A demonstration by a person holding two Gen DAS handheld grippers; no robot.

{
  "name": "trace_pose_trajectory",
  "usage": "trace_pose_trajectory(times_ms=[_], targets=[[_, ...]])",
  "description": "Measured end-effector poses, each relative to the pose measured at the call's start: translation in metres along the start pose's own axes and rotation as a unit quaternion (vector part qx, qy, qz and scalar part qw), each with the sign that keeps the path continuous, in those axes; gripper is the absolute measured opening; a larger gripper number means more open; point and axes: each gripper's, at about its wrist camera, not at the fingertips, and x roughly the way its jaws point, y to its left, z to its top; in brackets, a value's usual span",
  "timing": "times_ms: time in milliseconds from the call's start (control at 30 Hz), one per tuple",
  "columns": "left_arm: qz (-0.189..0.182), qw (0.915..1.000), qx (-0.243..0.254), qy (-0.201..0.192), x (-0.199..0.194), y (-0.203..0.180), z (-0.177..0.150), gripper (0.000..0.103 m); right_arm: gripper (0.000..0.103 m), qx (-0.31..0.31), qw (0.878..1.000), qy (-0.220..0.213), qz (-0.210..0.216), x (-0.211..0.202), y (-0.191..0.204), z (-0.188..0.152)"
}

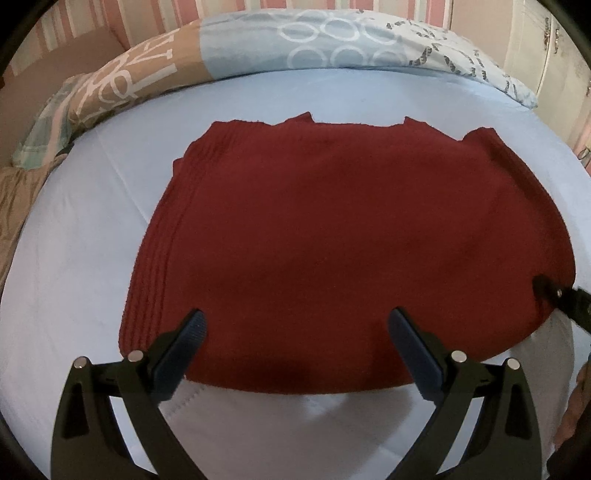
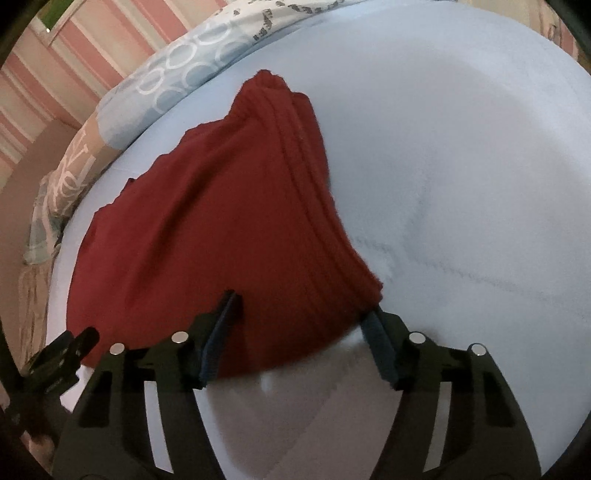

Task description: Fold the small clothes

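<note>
Here, at the left, the bed point(image 1: 74, 229) is covered by a pale blue sheet, with a patterned pillow point(image 1: 258, 40) lying along its far edge in front of striped curtains point(image 1: 92, 22). A dark red garment point(image 1: 332, 240) lies spread flat on the sheet, ribbed down its left side and with a jagged far edge. The left gripper point(image 1: 295, 321) hangs over the garment's near edge with its fingers point(image 1: 192, 332) wide apart and nothing between the pads; the left finger tip sits over the near left part of the cloth and the right finger tip over the near middle, and I cannot tell whether either touches it. Further right, a black finger tip of the right gripper point(image 1: 550, 291) shows at the garment's near right corner. In the right wrist view, which is blurred, the right gripper point(image 2: 304, 306) straddles that corner: its fingers point(image 2: 225, 314) stand partly apart, the left one over the red cloth and the right one just at the ribbed corner's tip, with the cloth lying between them and not pressed by the pads. Bare sheet fills the right side.
</note>
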Motion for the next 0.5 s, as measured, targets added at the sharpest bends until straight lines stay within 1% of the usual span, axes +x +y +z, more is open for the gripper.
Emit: trace_pose_trajectory(times_ms=[67, 167, 300, 333, 367, 400, 500], targets=[[0.002, 1.0, 0.001, 0.0, 0.001, 0.001, 0.0, 0.099, 0.061, -0.018, 1.0, 0.003, -0.003, 0.006, 0.005, 0.007], [-0.002, 1.0, -0.003, 0.001, 0.001, 0.003, 0.001, 0.099, 0.061, -0.039, 0.999, 0.009, -0.007, 0.015, 0.01, 0.016], [0.002, 1.0, 0.0, 0.001, 0.006, 0.001, 0.003, 0.099, 0.056, -0.044, 0.999, 0.012, -0.006, 0.017, 0.014, 0.02], [0.003, 1.0, 0.0, 0.002, 0.008, 0.0, 0.004, 0.099, 0.054, -0.044, 0.999, 0.01, -0.006, 0.015, 0.015, 0.019], [0.002, 1.0, -0.002, 0.003, 0.01, 0.0, 0.004, 0.099, 0.045, -0.05, 0.999, 0.008, -0.006, 0.015, 0.017, 0.017], [0.001, 1.0, -0.004, 0.004, 0.012, 0.0, 0.005, 0.099, 0.041, -0.057, 0.998, 0.005, -0.011, 0.014, 0.021, 0.016], [0.002, 1.0, -0.002, 0.009, 0.017, -0.002, 0.005, 0.099, 0.032, -0.075, 0.997, -0.012, -0.026, 0.008, 0.027, 0.011]])
